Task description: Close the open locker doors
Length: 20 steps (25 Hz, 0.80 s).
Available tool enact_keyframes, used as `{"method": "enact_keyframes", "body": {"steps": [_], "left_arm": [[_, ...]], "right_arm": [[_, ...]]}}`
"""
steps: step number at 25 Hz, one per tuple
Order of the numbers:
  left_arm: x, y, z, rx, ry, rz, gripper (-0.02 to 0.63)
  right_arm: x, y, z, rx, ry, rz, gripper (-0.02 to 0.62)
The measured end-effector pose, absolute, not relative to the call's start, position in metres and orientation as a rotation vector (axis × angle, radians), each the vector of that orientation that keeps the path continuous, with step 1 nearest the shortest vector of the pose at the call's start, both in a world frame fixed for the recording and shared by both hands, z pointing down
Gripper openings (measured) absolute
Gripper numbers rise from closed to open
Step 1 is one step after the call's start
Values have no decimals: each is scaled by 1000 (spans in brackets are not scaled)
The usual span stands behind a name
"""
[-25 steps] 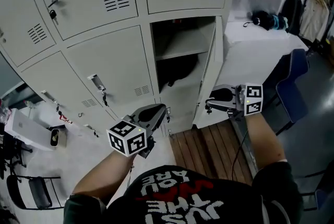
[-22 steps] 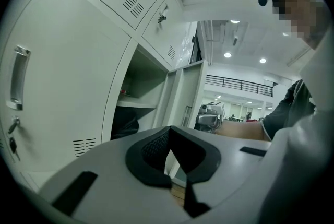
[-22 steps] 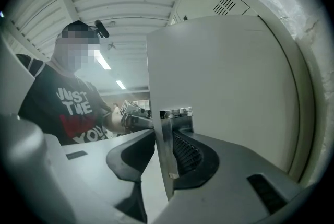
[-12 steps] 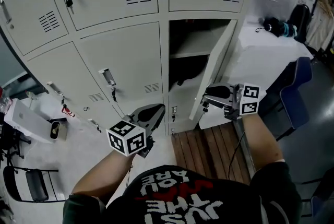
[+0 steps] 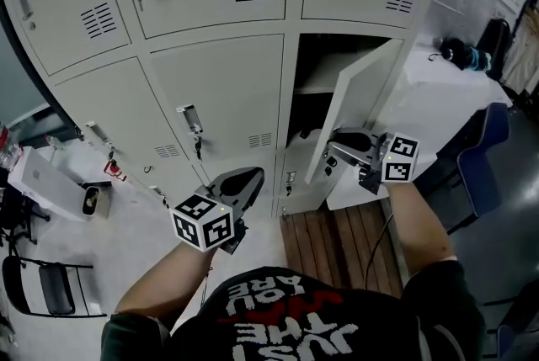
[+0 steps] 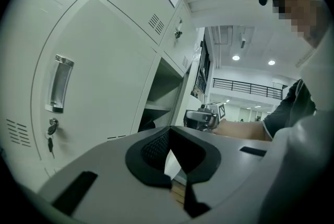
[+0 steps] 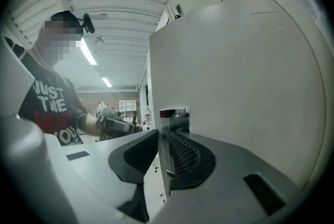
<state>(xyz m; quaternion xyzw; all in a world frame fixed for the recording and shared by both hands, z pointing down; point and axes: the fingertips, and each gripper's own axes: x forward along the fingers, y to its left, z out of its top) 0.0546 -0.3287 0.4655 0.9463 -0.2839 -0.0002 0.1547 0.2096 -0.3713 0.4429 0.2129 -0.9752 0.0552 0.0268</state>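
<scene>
1. Step in hand: closing the door. It is a flat rectangle of grey painted sheet steel, standing partway out from the lower right compartment of the locker bank and hinged on its right.
2. Right tool: its jaws have just been closing and now clamp the door's free edge. Dark ribbed pads sit on either side of the thin steel, just below a bright metal latch plate.
3. Left tool: jaws together with nothing between them, held in front of the locker bank's closed lower doors and touching none.
4. Next move, as judged: swing the clamped edge toward the locker bank until it sits flush. The thin, smooth edge may slip, so let go before the jaws are caught against the frame.
5. Locker bank: smooth matt panels with louvred vents, a recessed chrome handle and hanging keys. The open compartment is dark inside and has one shelf.
</scene>
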Motion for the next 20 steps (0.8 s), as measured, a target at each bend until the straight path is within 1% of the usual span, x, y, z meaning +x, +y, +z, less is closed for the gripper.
{"method": "enact_keyframes", "body": {"steps": [8,20], "left_arm": [[30,-331,471,2690,-845,-9,3],[1,-334,474,2677,-883,-21,3]], "right_arm": [[195,-400,443,822,-2981,145,81],[182,-441,445,1086,-2911,134,78]]}}
